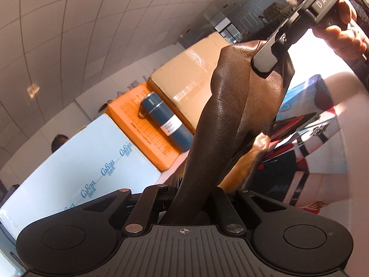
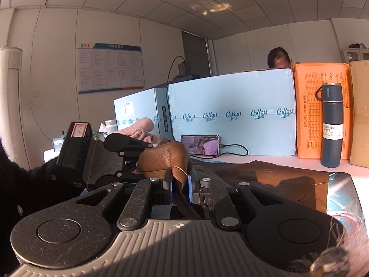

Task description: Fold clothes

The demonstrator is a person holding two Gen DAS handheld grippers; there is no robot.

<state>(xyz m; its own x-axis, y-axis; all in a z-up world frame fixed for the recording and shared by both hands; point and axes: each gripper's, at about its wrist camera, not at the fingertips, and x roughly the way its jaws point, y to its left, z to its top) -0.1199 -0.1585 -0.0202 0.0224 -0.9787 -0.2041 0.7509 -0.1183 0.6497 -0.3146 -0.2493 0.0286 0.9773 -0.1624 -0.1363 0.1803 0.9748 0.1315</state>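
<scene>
From my left wrist, my left gripper (image 1: pixel 184 198) is clenched on a brown leathery garment (image 1: pixel 221 120), which rises from between my fingers in a twisted band toward the upper right. There my right gripper (image 1: pixel 265 62) clamps its far end, with a hand (image 1: pixel 346 30) around the handle. Behind stand a light blue box (image 1: pixel 69 161), an orange box (image 1: pixel 138 124), a blue bottle (image 1: pixel 166 124) and a cardboard box (image 1: pixel 191 73).

From my right wrist, my right gripper (image 2: pixel 180 184) pinches a fold of the garment (image 2: pixel 163 159) between its blue pads (image 2: pixel 169 188). My left gripper (image 2: pixel 129 159) meets the same bunch from the left. The rest of the garment lies spread on the table (image 2: pixel 253 159) to the right. A phone (image 2: pixel 200 144) leans against the light blue box (image 2: pixel 230 97), and the bottle (image 2: pixel 331 124) stands before the orange box (image 2: pixel 309 106).
</scene>
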